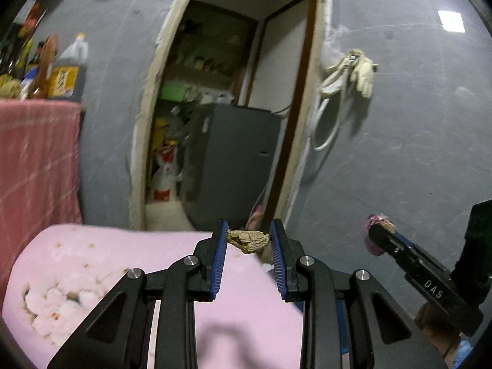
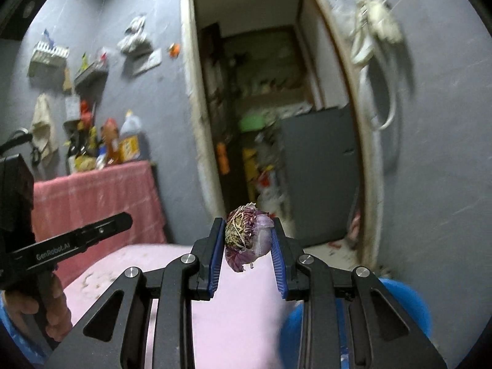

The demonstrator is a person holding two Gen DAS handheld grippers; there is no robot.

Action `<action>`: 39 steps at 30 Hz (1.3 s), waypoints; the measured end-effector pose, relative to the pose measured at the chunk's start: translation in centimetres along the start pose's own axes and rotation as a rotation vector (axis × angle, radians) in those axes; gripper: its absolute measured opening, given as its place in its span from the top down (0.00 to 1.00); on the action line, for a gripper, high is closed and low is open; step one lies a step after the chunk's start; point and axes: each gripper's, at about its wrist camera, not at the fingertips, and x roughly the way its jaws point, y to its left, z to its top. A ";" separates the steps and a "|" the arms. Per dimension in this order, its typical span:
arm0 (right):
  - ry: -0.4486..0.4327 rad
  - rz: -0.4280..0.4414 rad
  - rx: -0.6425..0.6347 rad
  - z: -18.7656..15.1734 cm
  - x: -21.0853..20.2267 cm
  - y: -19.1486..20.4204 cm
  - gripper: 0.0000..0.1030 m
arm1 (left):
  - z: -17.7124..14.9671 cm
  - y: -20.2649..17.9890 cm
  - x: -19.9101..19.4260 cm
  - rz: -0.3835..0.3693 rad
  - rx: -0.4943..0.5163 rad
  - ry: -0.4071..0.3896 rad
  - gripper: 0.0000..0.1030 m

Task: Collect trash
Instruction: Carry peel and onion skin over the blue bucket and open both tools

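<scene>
Left gripper: fingers closed on a dry brown scrap, pinched crosswise at the tips so it cannot drop while carried.
Right gripper: fingers closed on a purple onion end, root tuft facing the camera, clamped by its two sides; the same gripper shows at the right of the left view, with the purple piece at its tip.
Where the trash is: both pieces are in the air, clear of the pink bench below, each in its own gripper.
Why held this way: one piece per hand lets two bits go in a single trip, and a tip grip should make release easy.
Bench: pink top with a torn, flaking patch near its left edge; small specks lie on it, too small to tell whether they are more trash.
Ahead: an open doorway in a grey wall, a dark cabinet inside.
Likely target: a blue round thing low at the right of the right view, possibly a bin; I cannot tell for sure.
Step in hand: carrying, as I judge, with dropping not yet done.
</scene>
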 end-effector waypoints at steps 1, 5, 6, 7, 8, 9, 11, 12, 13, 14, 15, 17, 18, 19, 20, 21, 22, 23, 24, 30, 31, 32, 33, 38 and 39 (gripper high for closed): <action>-0.011 -0.014 0.002 0.1 -0.5 -0.4 0.74 | 0.1 -0.9 0.3 -0.010 0.012 -0.005 0.77; -0.040 -0.096 0.007 0.5 -1.8 -2.7 0.74 | 0.4 -3.9 2.0 -0.067 0.046 -0.001 0.77; -0.039 -0.111 0.012 0.6 -2.0 -3.2 0.74 | 0.4 -4.4 2.5 -0.083 0.048 0.005 0.77; -0.037 -0.125 0.019 0.5 -2.1 -3.6 0.74 | 0.4 -5.2 3.4 -0.102 0.049 0.018 0.77; -0.034 -0.136 0.026 0.4 -2.1 -4.0 0.74 | 0.5 -5.8 4.1 -0.111 0.051 0.028 0.77; -0.026 -0.150 0.038 0.3 -2.1 -4.6 0.74 | 0.3 -6.4 4.7 -0.117 0.054 0.037 0.77; -0.004 -0.173 0.066 0.2 -1.9 -5.8 0.74 | 0.0 -7.5 6.1 -0.126 0.062 0.064 0.77; 0.013 -0.184 0.081 -0.1 -1.9 -6.5 0.74 | -0.2 -7.9 6.7 -0.130 0.061 0.080 0.77; 0.036 -0.197 0.098 -0.4 -1.9 -7.3 0.74 | -0.5 -8.1 7.4 -0.135 0.054 0.098 0.77; 0.061 -0.211 0.114 -0.6 -1.5 -7.8 0.74 | -0.7 -8.1 7.9 -0.139 0.046 0.115 0.77; 0.084 -0.223 0.127 -1.0 -1.3 -8.3 0.74 | -1.0 -8.2 8.8 -0.139 0.032 0.138 0.77; 0.130 -0.240 0.147 -1.6 -0.7 -9.2 0.74 | -1.5 -8.2 10.0 -0.135 0.004 0.177 0.77; 0.142 -0.244 0.154 -1.8 -0.7 -9.6 0.74 | -1.8 -8.2 10.8 -0.132 -0.009 0.203 0.77; 0.162 -0.248 0.164 -2.1 -0.5 -10.0 0.74 | -2.1 -8.2 11.5 -0.132 -0.015 0.224 0.77; 0.177 -0.250 0.173 -2.4 -0.3 -10.4 0.73 | -2.3 -8.2 12.1 -0.136 -0.017 0.243 0.77; 0.188 -0.250 0.180 -2.6 -0.1 -10.7 0.73 | -2.7 -8.2 12.5 -0.137 -0.020 0.260 0.77; 0.199 -0.248 0.187 -2.9 0.0 -10.9 0.73 | -2.9 -8.1 12.9 -0.138 -0.025 0.275 0.77; 0.210 -0.248 0.192 -3.1 0.2 -11.1 0.72 | -3.2 -8.1 13.4 -0.139 -0.032 0.287 0.77; 0.217 -0.248 0.194 -3.3 0.3 -11.1 0.72 | -3.5 -8.2 13.8 -0.139 -0.039 0.296 0.77; 0.269 -0.239 0.224 -4.1 1.4 -12.0 0.72 | -5.2 -8.5 15.3 -0.133 -0.057 0.350 0.76; 0.276 -0.238 0.230 -4.1 1.5 -12.1 0.72 | -5.4 -8.5 15.5 -0.129 -0.055 0.362 0.76; 0.282 -0.235 0.235 -4.3 1.6 -12.3 0.71 | -5.5 -8.5 15.9 -0.123 -0.055 0.372 0.76; 0.287 -0.231 0.242 -4.4 1.7 -12.4 0.70 | -5.6 -8.4 16.0 -0.120 -0.058 0.381 0.76; 0.306 -0.231 0.264 -4.7 2.3 -12.8 0.64 | -6.3 -8.1 16.6 -0.102 -0.079 0.418 0.64; 0.307 -0.232 0.268 -4.7 2.2 -12.9 0.64 | -6.5 -8.0 16.6 -0.103 -0.084 0.419 0.63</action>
